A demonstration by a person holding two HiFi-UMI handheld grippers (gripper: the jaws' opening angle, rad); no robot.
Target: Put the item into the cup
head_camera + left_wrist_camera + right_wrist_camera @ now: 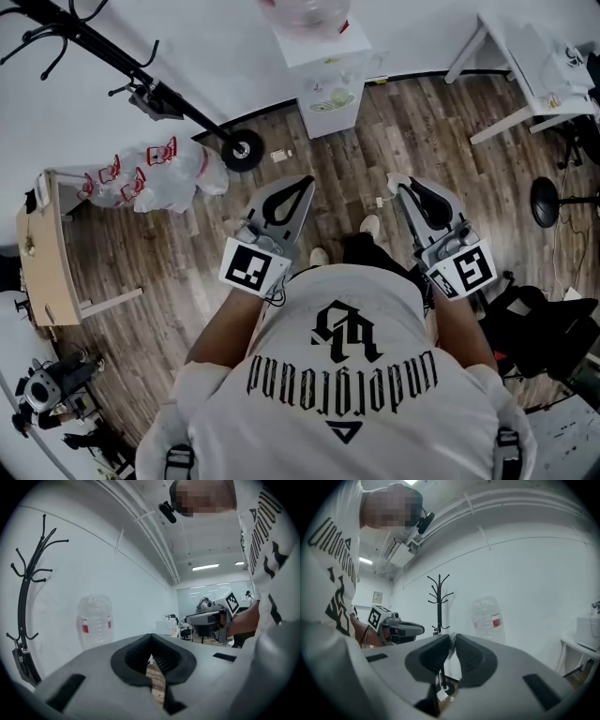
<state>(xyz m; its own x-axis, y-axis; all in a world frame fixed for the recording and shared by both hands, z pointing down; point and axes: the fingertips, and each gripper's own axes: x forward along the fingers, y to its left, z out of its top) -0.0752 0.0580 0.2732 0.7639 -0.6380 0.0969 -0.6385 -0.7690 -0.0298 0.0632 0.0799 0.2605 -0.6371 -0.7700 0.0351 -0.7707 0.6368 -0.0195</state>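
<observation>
1. Pinching a small pale item (452,643) right at its jaw tips, the right gripper (452,638) looks to have thin purchase. Any slack & it drops to the wood floor (187,253).
2. Left gripper (152,638) is clamped on nothing, so no backup catch.
3. Cup isn't in any view. Likely a long carry w/ a marginal grip; that's the main risk, imo.

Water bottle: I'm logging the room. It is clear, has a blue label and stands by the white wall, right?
No: the label on the water bottle is red, not blue, as the right gripper view shows; it is clear, by the white wall.
</observation>
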